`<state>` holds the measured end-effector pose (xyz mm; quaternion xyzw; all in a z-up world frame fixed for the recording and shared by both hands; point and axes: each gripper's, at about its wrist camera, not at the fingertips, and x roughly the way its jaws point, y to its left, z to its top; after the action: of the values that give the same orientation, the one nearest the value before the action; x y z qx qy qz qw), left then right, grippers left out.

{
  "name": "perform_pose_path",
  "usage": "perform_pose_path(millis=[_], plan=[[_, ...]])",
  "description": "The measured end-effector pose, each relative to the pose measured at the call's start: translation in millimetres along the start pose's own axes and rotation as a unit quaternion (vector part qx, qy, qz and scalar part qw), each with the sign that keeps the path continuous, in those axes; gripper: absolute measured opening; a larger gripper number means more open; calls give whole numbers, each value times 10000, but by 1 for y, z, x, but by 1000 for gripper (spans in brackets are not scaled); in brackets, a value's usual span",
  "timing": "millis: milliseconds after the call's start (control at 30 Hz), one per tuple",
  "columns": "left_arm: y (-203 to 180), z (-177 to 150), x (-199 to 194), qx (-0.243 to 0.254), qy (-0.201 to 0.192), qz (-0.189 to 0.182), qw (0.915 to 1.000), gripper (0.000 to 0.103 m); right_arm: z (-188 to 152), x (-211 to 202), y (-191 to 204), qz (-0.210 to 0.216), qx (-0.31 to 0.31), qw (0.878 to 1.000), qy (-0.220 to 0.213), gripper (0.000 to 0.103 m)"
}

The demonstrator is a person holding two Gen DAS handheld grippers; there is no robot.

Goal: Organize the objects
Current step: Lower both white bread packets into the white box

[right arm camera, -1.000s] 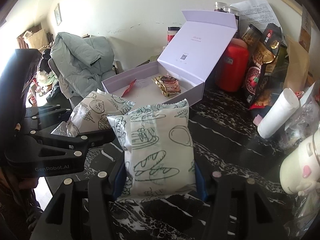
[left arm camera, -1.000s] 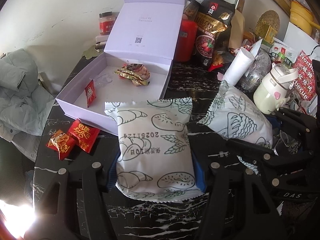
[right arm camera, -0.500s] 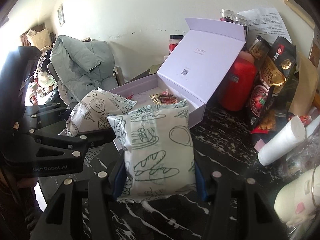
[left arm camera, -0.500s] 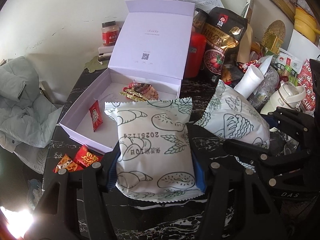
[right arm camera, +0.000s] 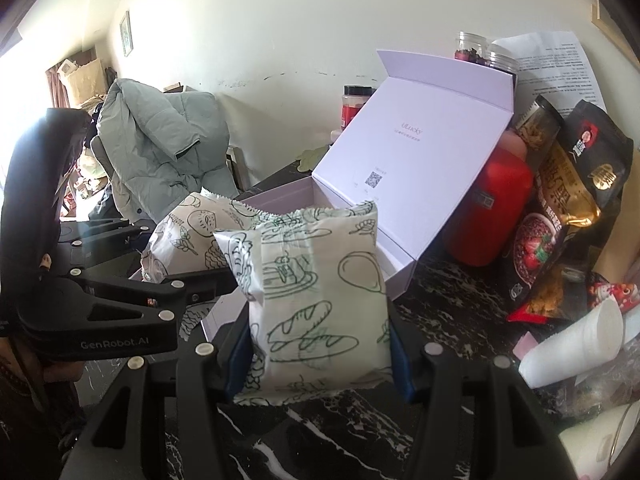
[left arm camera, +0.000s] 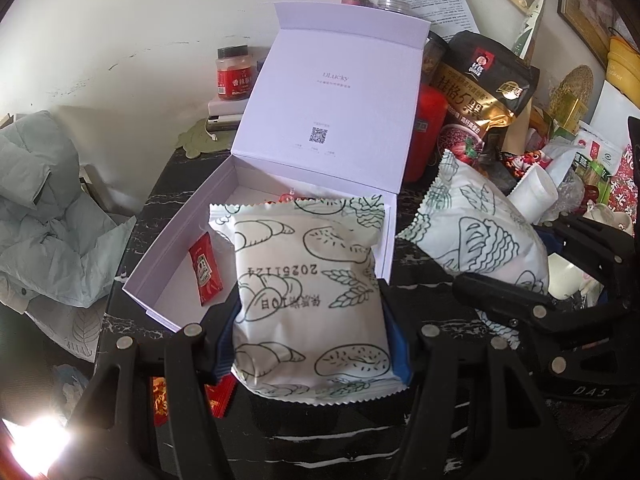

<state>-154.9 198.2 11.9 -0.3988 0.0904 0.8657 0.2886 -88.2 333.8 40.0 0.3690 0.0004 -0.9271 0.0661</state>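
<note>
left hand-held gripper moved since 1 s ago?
Yes. The left hand-held gripper, shut on its bread packet, has closed in on the open box; the packet now overlaps the box's near wall.

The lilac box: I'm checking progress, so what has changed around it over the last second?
Both grippers, left and right, carried their bread packets closer to the open lilac box; the left packet now overlaps its front wall. Both grips held, nothing released. The red sachet inside stayed put.
</note>
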Motion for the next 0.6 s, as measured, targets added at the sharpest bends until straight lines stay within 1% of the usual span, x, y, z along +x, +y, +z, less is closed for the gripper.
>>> perform_pose_path(millis=[100,300,600], plan=[[8,8,7,-56,0,-89,9999,58,9,8,-2,52,-9,10000,-14,58],[21,24,23,-112,-40,15,9999,58,27,29,-8,89,-11,10000,-26,58],[36,44,50,-118,-17,161,9998,58,45,60,-18,83,-10,10000,14,58]])
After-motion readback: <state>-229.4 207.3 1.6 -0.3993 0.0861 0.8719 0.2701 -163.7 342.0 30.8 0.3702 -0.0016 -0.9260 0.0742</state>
